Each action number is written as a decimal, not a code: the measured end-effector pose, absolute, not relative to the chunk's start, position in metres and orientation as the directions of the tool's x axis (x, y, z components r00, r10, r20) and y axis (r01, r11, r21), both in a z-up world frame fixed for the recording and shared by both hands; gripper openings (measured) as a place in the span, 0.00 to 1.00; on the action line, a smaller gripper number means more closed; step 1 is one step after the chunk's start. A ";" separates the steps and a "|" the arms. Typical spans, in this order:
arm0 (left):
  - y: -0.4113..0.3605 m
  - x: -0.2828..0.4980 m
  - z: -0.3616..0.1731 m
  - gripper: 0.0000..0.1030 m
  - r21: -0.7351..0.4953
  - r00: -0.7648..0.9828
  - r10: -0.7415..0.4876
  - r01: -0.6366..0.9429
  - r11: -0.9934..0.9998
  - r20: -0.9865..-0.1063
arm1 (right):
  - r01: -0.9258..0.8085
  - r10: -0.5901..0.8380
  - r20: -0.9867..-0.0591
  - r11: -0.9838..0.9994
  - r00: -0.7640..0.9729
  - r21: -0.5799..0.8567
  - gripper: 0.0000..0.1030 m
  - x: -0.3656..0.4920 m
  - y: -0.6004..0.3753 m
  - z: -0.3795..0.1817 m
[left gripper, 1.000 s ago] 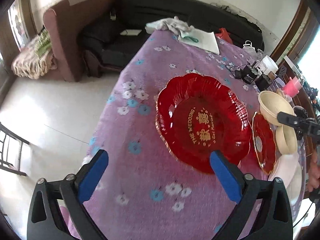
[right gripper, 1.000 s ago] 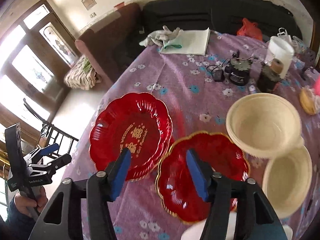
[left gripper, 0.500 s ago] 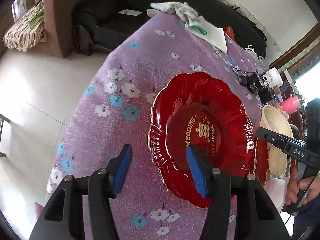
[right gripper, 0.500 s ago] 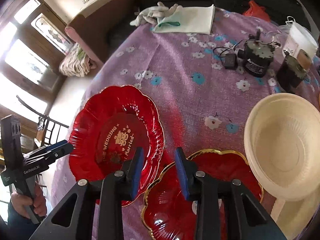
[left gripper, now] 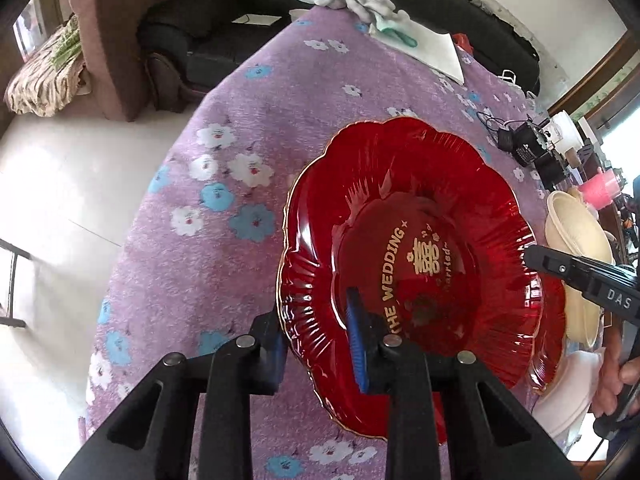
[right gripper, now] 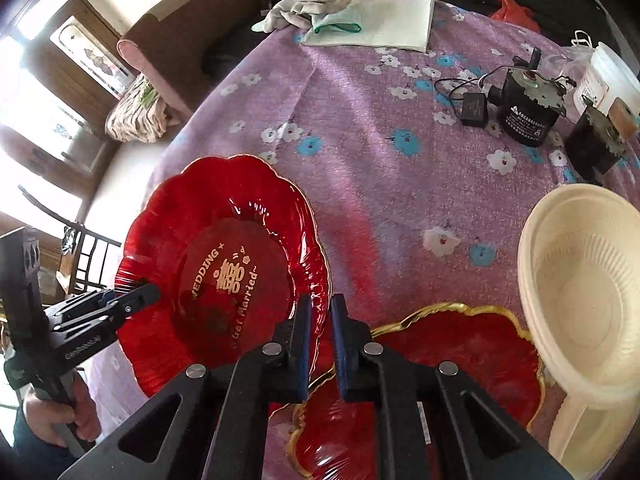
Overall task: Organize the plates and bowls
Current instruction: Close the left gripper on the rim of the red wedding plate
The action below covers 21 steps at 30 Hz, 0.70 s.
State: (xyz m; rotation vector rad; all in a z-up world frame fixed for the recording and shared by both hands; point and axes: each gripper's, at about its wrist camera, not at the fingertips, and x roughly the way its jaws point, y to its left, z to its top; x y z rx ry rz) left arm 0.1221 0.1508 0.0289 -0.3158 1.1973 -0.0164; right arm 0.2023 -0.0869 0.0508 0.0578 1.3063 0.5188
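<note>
Glossy, see-through red plastic with fine ribs and a thin gold edge: the large red plate (left gripper: 408, 240), printed with matt gold letters. Same shiny red with a gold rim on the second red plate (right gripper: 460, 364). Matt cream plastic, lightly ribbed inside, on the cream bowl (right gripper: 580, 280). Soft, slightly fuzzy purple cloth with printed flowers over the counter (right gripper: 360, 128). Matt black plastic with bare metal screws on the right gripper (right gripper: 320, 320) and the left gripper (left gripper: 316, 344); blue rubbery pads (left gripper: 356, 344), finely grooved. White woven cloth on the gloves (right gripper: 308, 4).
</note>
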 end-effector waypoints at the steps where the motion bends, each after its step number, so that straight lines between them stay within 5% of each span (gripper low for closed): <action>1: 0.153 0.118 0.030 0.24 -0.251 0.373 -0.177 -0.160 0.954 -0.911 | -0.337 0.395 -0.903 0.884 0.170 0.323 0.11 0.200 -0.086 0.053; 21: 0.176 -0.030 0.040 0.25 -0.210 0.399 -0.117 -0.198 0.957 -0.909 | -0.428 0.482 -0.866 0.816 0.132 0.389 0.11 0.080 -0.055 0.067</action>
